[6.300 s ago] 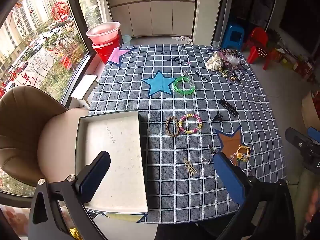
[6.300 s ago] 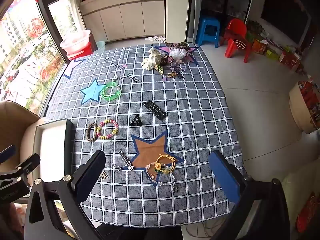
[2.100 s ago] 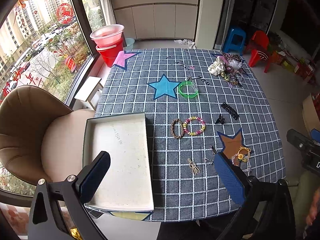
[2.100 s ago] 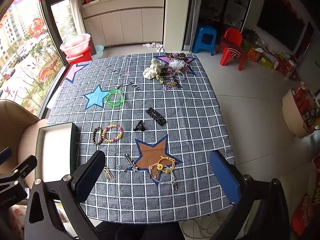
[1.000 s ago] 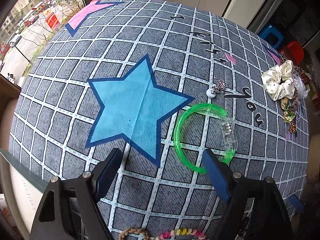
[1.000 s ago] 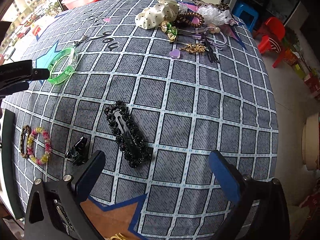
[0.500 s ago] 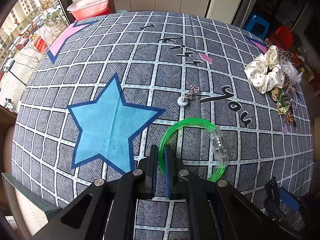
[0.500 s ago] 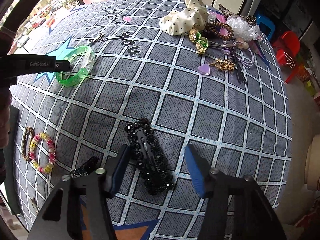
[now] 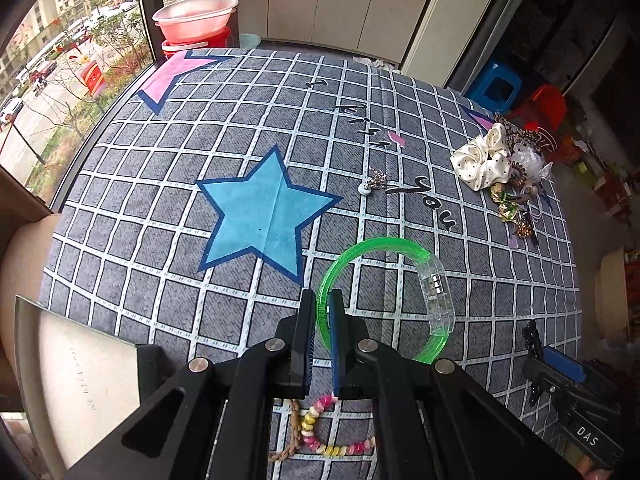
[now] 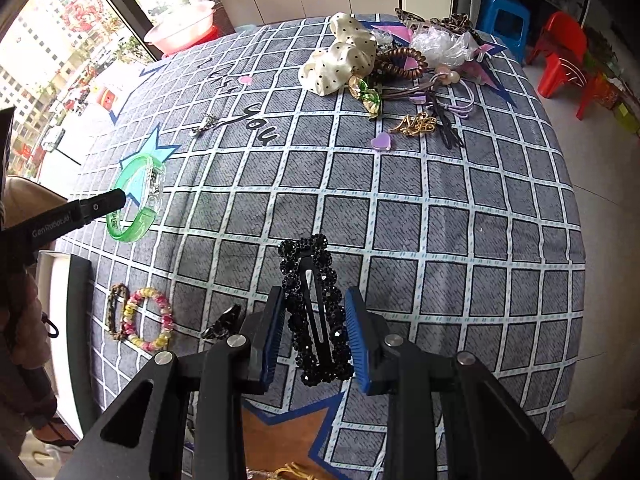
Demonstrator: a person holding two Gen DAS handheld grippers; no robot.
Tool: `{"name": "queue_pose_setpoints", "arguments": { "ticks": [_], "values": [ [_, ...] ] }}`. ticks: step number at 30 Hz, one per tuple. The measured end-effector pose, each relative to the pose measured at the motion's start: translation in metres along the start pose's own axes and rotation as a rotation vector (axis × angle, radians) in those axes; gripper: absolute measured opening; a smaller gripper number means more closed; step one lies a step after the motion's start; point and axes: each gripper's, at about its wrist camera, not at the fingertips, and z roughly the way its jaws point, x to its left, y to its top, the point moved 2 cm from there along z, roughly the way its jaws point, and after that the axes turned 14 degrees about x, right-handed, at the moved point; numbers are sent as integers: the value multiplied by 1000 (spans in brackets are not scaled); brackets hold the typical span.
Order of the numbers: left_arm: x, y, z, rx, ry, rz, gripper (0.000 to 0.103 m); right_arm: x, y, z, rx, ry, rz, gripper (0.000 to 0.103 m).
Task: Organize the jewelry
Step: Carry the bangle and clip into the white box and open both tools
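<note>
scrunchie pile (image 9: pixel 486 162) beyond green bangle (image 9: pixel 384 280)

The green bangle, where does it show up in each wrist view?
Left wrist: green bangle sits lower centre, its rim clamped in the left gripper.
Right wrist: at the left edge, on the left gripper's tip.
Shared landmark: the blue star beside it.

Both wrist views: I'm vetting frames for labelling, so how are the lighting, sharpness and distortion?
Left wrist: even daylight, sharp green bracelet, grid lines bowing outward on the tablecloth. Right wrist: bright washed-out window, crisp black hair clip, same fisheye bulge, dark corners.
</note>
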Motion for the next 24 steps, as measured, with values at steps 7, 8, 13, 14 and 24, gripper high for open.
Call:
{"name": "queue_pose_setpoints", "arguments": {
  "ticks": [7, 8, 13, 14, 24],
  "values": [
    [77, -56, -45, -38, 24, -115, 13, 71, -10, -18, -8, 79, -114, 33],
    [90, -64, -50, -40, 37, -136, 13, 86, -11, -19, -5, 94, -136, 33],
    [158, -106, -62, -35, 107, -246, 13, 167, -15, -13, 11, 152, -271, 33],
    [172, -113, -63, -27, 119, -272, 13, 185, -16, -10, 15, 161, -298, 33],
    [257, -148, -34, 18, 184, -403, 14, 314, -15, 39, 77, 186, -479, 33]
  ]
}}
